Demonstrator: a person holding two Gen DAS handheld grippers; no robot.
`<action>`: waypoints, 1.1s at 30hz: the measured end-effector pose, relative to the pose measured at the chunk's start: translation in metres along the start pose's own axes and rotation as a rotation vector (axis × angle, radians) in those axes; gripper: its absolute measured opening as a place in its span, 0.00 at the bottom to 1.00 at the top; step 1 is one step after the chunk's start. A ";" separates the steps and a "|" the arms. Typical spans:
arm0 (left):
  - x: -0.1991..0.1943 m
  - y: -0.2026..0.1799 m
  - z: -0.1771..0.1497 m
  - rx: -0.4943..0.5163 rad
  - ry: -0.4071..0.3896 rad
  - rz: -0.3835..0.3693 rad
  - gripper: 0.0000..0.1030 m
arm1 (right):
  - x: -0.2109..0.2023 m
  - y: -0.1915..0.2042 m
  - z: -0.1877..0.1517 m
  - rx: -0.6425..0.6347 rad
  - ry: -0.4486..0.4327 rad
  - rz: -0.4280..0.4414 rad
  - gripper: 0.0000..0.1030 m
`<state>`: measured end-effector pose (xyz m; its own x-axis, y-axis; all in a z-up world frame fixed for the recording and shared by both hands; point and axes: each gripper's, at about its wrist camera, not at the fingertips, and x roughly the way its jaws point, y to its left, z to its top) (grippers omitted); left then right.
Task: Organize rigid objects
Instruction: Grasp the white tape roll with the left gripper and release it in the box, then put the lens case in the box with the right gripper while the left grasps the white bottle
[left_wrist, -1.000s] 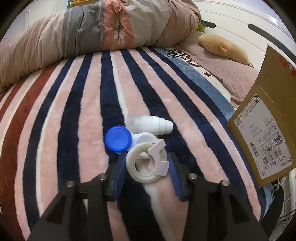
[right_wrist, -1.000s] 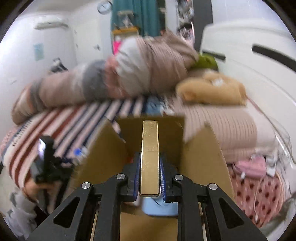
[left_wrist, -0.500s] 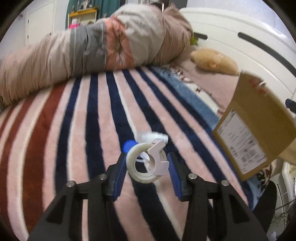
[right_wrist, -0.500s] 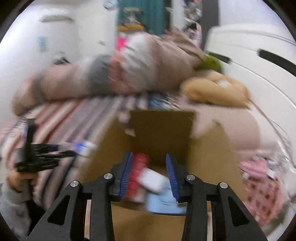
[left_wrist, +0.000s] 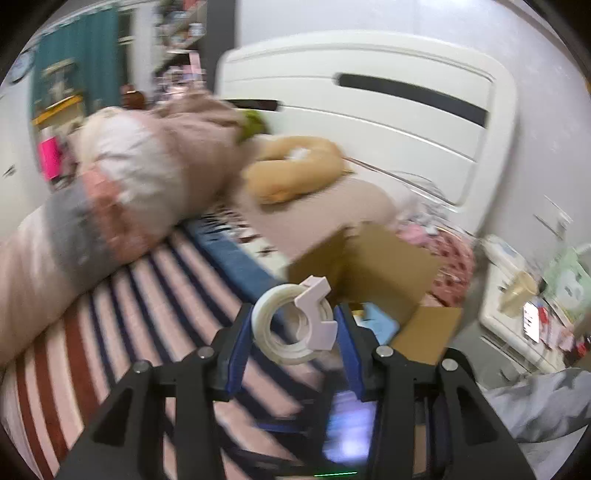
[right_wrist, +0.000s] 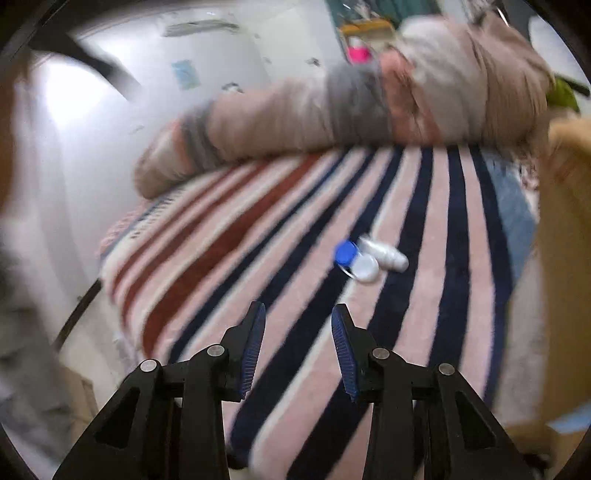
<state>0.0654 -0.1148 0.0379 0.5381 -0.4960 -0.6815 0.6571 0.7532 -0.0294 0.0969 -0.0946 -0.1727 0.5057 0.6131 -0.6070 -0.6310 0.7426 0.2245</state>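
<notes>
A bed with a striped blanket (left_wrist: 122, 325), a cardboard box (left_wrist: 373, 266) at its edge, and two pairs of tongs at work over it.

From the left wrist, the white headboard (left_wrist: 369, 110) and a rolled duvet (left_wrist: 122, 192) fill the back, with a tan plush pillow (left_wrist: 291, 173) between them; the left tongs (left_wrist: 295, 332) are clamped on a white tape roll (left_wrist: 291, 325) with its pale dispenser clip, held up in the air just before the open box (a light blue item shows inside it). From the right wrist, the right tongs (right_wrist: 298, 347) stand apart with nothing between them, above the blanket, and a blue-capped case (right_wrist: 354, 260) and a small white bottle (right_wrist: 386, 254) lie touching on the stripes ahead, well apart from the pads.
</notes>
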 end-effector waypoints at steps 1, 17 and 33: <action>0.008 -0.008 0.005 0.013 0.013 -0.012 0.40 | 0.021 -0.006 0.002 0.000 0.008 -0.041 0.32; 0.052 -0.014 0.008 -0.044 0.063 -0.087 0.79 | 0.097 -0.048 0.015 0.060 0.093 0.054 0.42; -0.002 0.143 -0.169 -0.454 0.059 0.324 0.81 | 0.096 -0.042 0.019 -0.033 0.096 0.043 0.44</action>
<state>0.0690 0.0673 -0.0890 0.6358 -0.1933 -0.7473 0.1628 0.9799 -0.1150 0.1830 -0.0616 -0.2254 0.4198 0.6146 -0.6679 -0.6710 0.7056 0.2277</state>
